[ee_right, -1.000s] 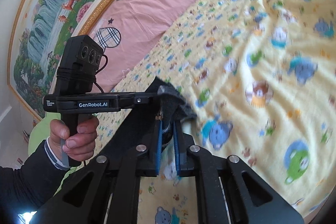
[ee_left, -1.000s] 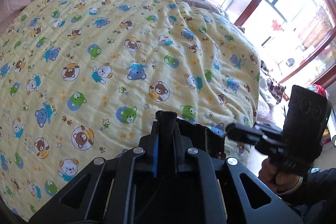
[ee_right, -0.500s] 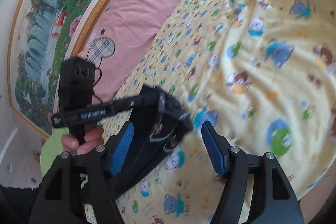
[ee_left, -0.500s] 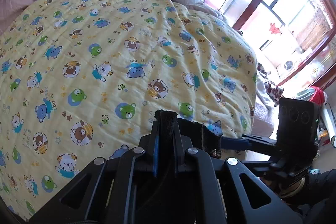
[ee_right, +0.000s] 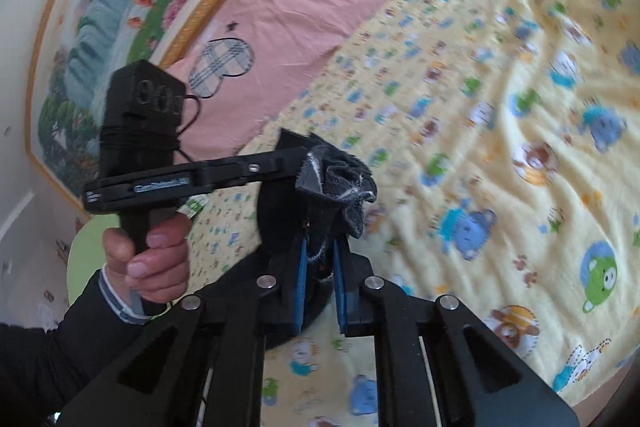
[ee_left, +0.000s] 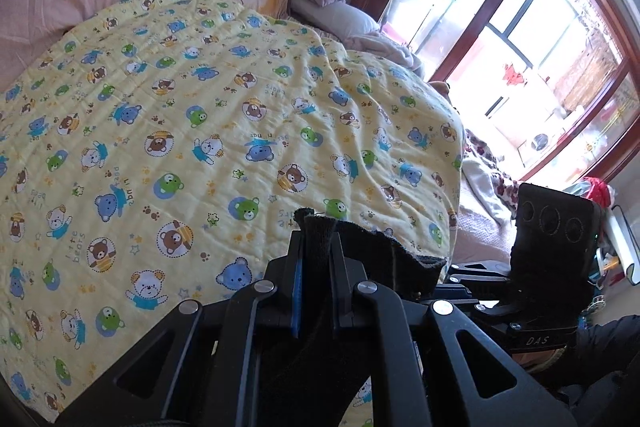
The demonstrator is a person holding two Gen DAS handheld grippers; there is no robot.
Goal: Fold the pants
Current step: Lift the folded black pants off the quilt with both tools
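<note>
Left wrist view: the left gripper points down over the near edge of the bed, its jaws pinched tight on a hem of the dark pants. The cloth is thick and knit-like, with a frayed, rolled edge that stands up between the blue pads. The rest of the garment hangs below the gripper, out of sight, so it seems to be held in the air to let it drop straight before it is laid down. Behind it the yellow bear-print quilt covers the bed, soft, quilted and lightly creased, offering a broad flat place for folding.

In the right wrist view the right gripper is closing its jaws on a second bunch of the same pants, and the fabric already sits between its pads. A crumpled tuft with pale stitching sticks out above them. The left gripper's fingertips hold the cloth just beside it, gripped by the person's hand. Two close grips probably mean the hands are finding the waistband's corners.
</note>
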